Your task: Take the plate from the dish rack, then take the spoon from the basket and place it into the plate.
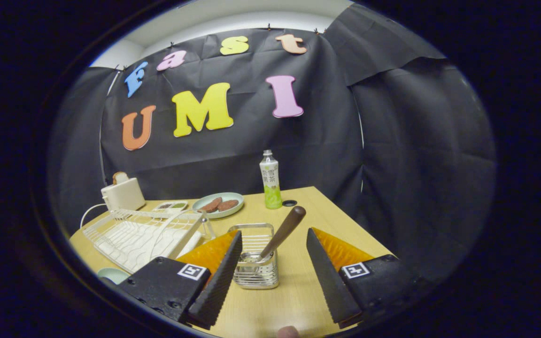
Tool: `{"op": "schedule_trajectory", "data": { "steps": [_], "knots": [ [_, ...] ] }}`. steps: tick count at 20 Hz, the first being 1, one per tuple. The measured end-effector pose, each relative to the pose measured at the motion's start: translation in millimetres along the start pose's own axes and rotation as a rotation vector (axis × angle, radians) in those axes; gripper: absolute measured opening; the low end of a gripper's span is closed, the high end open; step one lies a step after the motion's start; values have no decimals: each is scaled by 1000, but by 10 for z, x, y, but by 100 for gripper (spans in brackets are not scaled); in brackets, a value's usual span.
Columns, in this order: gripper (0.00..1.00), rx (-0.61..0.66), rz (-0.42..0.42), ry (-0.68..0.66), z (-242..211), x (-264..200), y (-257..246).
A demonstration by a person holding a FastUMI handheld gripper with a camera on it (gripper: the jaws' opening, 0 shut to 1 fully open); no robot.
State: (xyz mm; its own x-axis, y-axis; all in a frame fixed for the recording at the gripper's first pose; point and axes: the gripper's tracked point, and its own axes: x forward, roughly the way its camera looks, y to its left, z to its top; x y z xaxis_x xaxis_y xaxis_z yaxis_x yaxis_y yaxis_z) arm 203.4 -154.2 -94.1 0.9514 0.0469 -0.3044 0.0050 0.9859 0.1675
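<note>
The gripper [274, 263] is spread wide, gripping nothing. The basket [255, 256] stands between its fingers, the spoon [282, 232] leaning toward the right one. The rack [141, 232] sits beyond the left finger, with bare table [327, 211] beyond the right one.

One gripper [274, 277] with two fingers [219, 281] spread apart, one basket [255, 256] between them holding one spoon [283, 232]; beyond, one dish rack [143, 232], one toaster [122, 193], one bottle [270, 180], two plates [200, 205]
</note>
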Motion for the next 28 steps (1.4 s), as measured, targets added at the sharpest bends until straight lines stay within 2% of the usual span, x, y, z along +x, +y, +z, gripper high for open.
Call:
{"op": "schedule_trajectory", "data": {
  "steps": [6, 12, 14, 18, 22, 24, 28],
  "knots": [
    [55, 24, 49, 18, -13, 224, 68],
    [23, 60, 102, 24, 61, 201, 284],
    [17, 49, 119, 32, 76, 179, 341],
    [10, 37, 117, 30, 183, 119, 380],
    [9, 7, 66, -43, 517, -48, 306],
    [9, 5, 47, -96, 727, -233, 311],
    [9, -2, 73, -197, 1010, -762, 602]
  ]
}}
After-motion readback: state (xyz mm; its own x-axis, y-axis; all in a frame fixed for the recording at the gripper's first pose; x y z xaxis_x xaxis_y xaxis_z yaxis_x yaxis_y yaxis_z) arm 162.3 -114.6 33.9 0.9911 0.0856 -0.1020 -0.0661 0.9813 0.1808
